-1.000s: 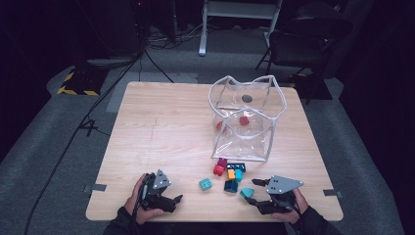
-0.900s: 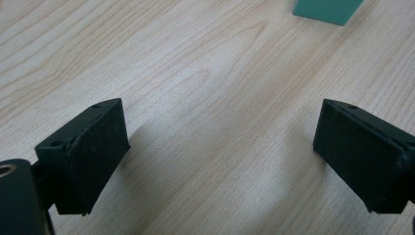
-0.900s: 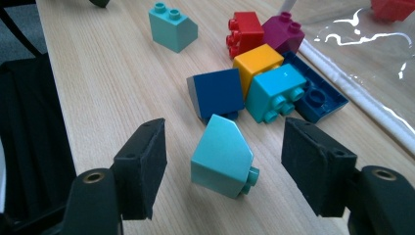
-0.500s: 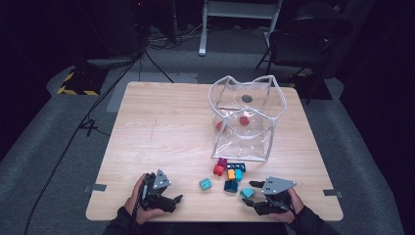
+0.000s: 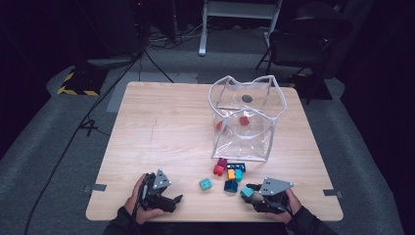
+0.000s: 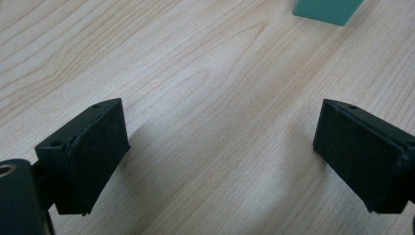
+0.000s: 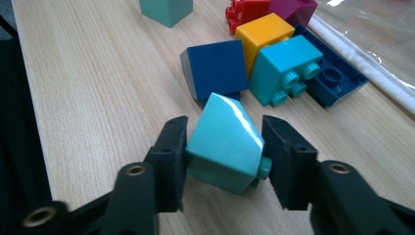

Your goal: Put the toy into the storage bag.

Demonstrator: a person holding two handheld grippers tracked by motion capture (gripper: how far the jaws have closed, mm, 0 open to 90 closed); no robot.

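While the left tool (image 5: 177, 199) rests low over the bare tabletop (image 5: 161, 127) with its jaws spread wide and nothing between them, the right tool (image 7: 224, 154) has just been closing its jaws on a turquoise building brick (image 7: 225, 142), and both pads now press against the brick's sides. The brick sits tilted in the grip, its studs turned toward the right-hand jaw. In the high view the same brick (image 5: 247, 192) shows at the tip of the right tool (image 5: 248, 192), near the front edge of the tabletop.

Just beyond the right tool's jaws lies a cluster of bricks: a dark blue brick (image 7: 215, 68) directly ahead, a cyan brick (image 7: 288, 66) and an orange brick (image 7: 264, 32) beside it, a flat dark blue plate (image 7: 337, 81) behind the cyan one, and a red brick (image 7: 249, 12) and a magenta brick (image 7: 293, 7) farther off. A teal brick (image 6: 327, 10) lies apart, ahead of the left tool's jaws. Beyond the cluster stands a clear plastic bag (image 5: 244, 120) holding a red brick (image 5: 243, 120)
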